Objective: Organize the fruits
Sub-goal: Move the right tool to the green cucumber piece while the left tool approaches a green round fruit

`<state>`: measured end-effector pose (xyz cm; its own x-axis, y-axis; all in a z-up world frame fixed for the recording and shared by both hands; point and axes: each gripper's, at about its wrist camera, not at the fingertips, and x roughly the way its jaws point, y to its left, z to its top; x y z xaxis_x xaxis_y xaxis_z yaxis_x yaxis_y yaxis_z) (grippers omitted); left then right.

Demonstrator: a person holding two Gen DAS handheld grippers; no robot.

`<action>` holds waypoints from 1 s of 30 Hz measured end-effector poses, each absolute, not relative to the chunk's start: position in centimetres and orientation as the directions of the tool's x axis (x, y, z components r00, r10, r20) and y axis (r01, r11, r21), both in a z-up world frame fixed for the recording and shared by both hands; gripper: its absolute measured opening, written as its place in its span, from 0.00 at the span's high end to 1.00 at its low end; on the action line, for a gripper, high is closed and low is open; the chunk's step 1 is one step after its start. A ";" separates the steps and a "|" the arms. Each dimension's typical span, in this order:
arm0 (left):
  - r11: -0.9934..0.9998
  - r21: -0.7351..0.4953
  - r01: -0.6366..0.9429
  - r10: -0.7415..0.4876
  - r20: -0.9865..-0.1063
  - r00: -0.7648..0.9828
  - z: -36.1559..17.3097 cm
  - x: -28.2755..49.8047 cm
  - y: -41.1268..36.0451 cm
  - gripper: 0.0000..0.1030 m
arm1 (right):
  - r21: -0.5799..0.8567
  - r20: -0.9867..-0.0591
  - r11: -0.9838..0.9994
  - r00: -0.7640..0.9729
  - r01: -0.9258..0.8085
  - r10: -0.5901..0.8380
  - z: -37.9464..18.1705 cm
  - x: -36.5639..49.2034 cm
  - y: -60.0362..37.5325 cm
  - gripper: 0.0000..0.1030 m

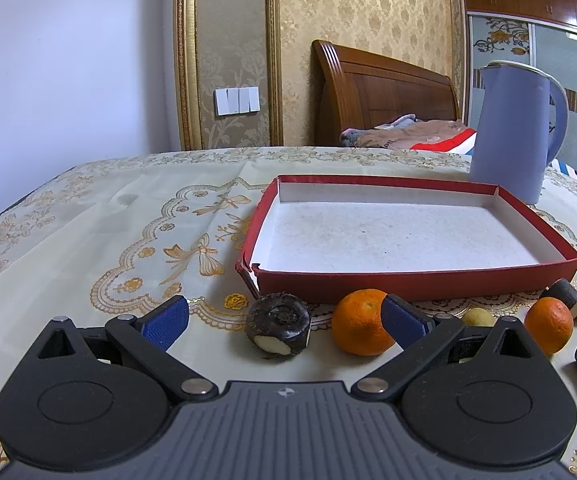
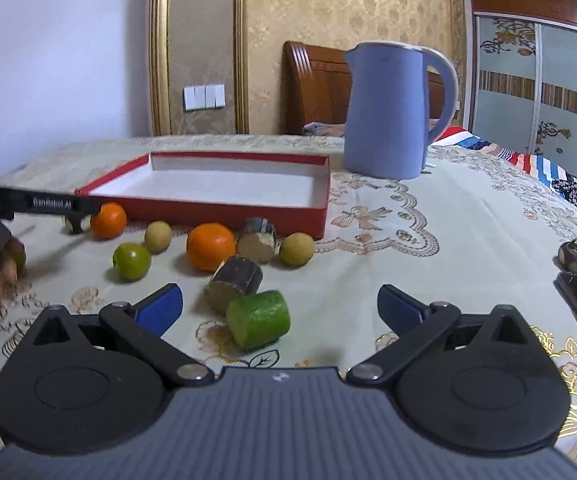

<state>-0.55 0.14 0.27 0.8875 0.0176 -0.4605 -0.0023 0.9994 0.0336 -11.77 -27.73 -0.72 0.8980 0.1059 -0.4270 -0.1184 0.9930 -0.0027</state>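
My left gripper [image 1: 285, 320] is open low over the tablecloth. A dark sugarcane piece [image 1: 278, 326] lies between its fingers, untouched. An orange [image 1: 358, 322] sits just behind the right blue pad [image 1: 404, 322]. The empty red box [image 1: 408, 280] lies beyond them. My right gripper [image 2: 281, 307] is also open. A green cane piece [image 2: 258, 320] lies between its fingers, nearer the left pad [image 2: 160, 309], with neither pad touching it. Behind it are a dark cane piece [image 2: 234, 285], an orange [image 2: 210, 246], a green round fruit [image 2: 131, 261] and the red box [image 2: 224, 210].
A blue kettle [image 2: 388, 112] stands behind the box's right corner. More fruit lies along the box front: a second orange [image 2: 108, 220], yellowish fruits [image 2: 296, 249] and a cane piece [image 2: 256, 240]. A dark piece [image 2: 572, 257] lies far right. A person's hand [image 2: 4, 276] is at the left edge.
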 end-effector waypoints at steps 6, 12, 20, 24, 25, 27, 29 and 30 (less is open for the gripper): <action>0.999 0.033 -0.002 0.016 -0.457 0.889 0.2 -0.5 0.2 0.00 | 0.011 -0.449 0.993 0.887 -0.116 0.109 -1.3 -11.0 -27.8 0.08; 0.997 0.070 -0.015 0.044 -0.436 0.899 0.5 -1.8 0.8 0.00 | 0.009 -0.492 0.990 0.861 -0.144 0.130 -1.6 -10.0 -27.5 0.24; 0.999 0.002 -0.050 0.045 -0.491 0.870 0.2 -4.0 3.8 0.00 | 0.025 -0.523 0.989 0.841 -0.146 0.138 -2.2 -9.0 -27.7 0.31; 0.998 0.046 -0.044 0.061 -0.483 0.874 0.1 -5.6 4.3 0.00 | 0.016 -0.522 0.989 0.842 -0.148 0.135 -2.2 -9.0 -27.6 0.34; 0.997 0.070 -0.040 0.069 -0.479 0.875 0.0 -6.1 4.3 0.00 | 0.012 -0.522 0.989 0.843 -0.148 0.133 -2.3 -9.0 -27.5 0.34; 0.995 0.097 -0.033 0.075 -0.470 0.879 -0.4 -7.2 4.1 0.00 | 0.006 -0.522 0.989 0.843 -0.151 0.132 -2.3 -8.9 -27.4 0.34; 0.993 0.113 -0.028 0.078 -0.471 0.878 -0.6 -7.8 3.9 0.00 | 0.002 -0.523 0.988 0.842 -0.154 0.133 -2.3 -8.8 -27.3 0.37; 0.993 0.119 -0.025 0.079 -0.472 0.878 -0.6 -7.9 3.8 0.00 | 0.002 -0.524 0.988 0.841 -0.155 0.133 -2.3 -8.7 -27.2 0.38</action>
<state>-7.88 3.79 -0.62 0.8781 0.0786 -0.4720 -0.0246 0.9925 0.1194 -8.73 -27.20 -2.29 0.8412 0.1329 -0.5241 -0.1551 0.9879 0.0016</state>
